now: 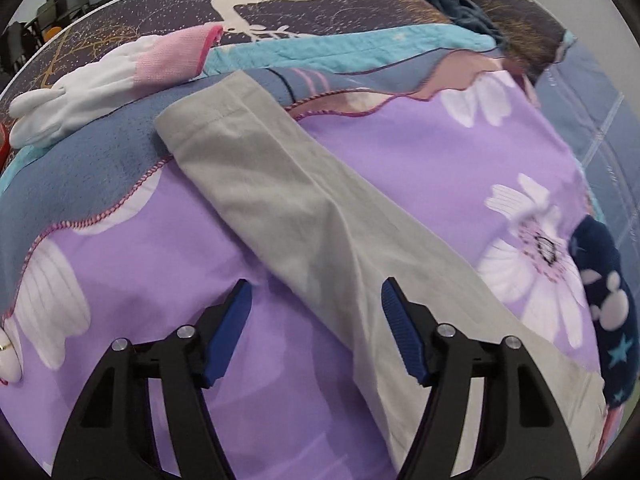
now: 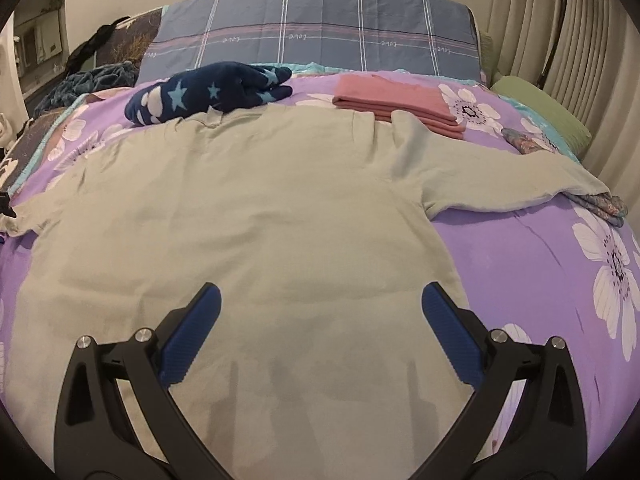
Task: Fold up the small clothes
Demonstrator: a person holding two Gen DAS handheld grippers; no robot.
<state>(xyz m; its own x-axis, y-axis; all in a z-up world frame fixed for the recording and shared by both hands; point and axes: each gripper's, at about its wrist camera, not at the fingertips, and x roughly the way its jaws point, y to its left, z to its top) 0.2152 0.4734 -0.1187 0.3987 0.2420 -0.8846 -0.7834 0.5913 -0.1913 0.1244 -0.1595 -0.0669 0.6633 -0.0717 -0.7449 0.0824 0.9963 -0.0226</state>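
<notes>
Grey long-sleeved shirt [image 2: 240, 208] flat on purple floral duvet [image 2: 520, 264], left gripper [image 1: 316, 292] angled down over sleeve, jaws parted, holding nothing, right gripper [image 2: 320, 296] wide apart over hem, navy star glove [image 2: 208, 92] at 11 o'clock, folded pink cloth [image 2: 396, 100] at 1 o'clock.

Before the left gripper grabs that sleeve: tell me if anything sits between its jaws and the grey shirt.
Nothing visible does. The left gripper hangs open directly over the grey shirt, its sleeve lying bare on the purple duvet. The white glove and navy star garment lie off to the sides.

The word "love" repeats, upside down, along the pink stripe of the blue checked pillow [image 2: 312, 28]
</notes>
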